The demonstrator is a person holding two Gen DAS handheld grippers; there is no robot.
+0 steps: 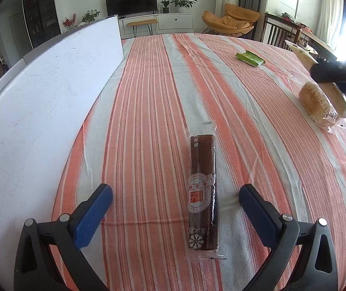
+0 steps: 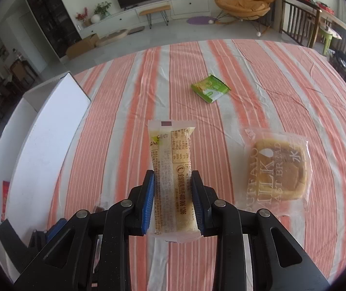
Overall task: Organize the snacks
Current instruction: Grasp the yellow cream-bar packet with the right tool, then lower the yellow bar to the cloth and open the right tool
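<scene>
We have the right gripper (image 2: 173, 181) clenched on the pale wrapped cake bar (image 2: 171, 177): both blue pads press the wrapper's long sides near its near end, and the bar's long axis runs straight out along the fingers, away from the camera. In the left wrist view the bar (image 1: 301, 54) appears raised off the striped tablecloth (image 1: 148, 97), near the table's right edge.

The white box (image 2: 44, 145) stands along the table's left edge. We judge it to be the destination, so the coming move turns on one relation: the box lies to the left of the held bar, across the cloth, with its long wall roughly parallel to the bar's axis. The carry should therefore need little or no wrist turn.

The left gripper (image 1: 175, 194) is released, jaws wide, straddling the dark fruit bar (image 1: 203, 189), which lies lengthwise between the fingers without touching them. This hand is the nearer to the box.

The milk bread (image 2: 279, 167) and green packet (image 2: 210, 88) rest on the cloth, right of and beyond the held bar.
</scene>
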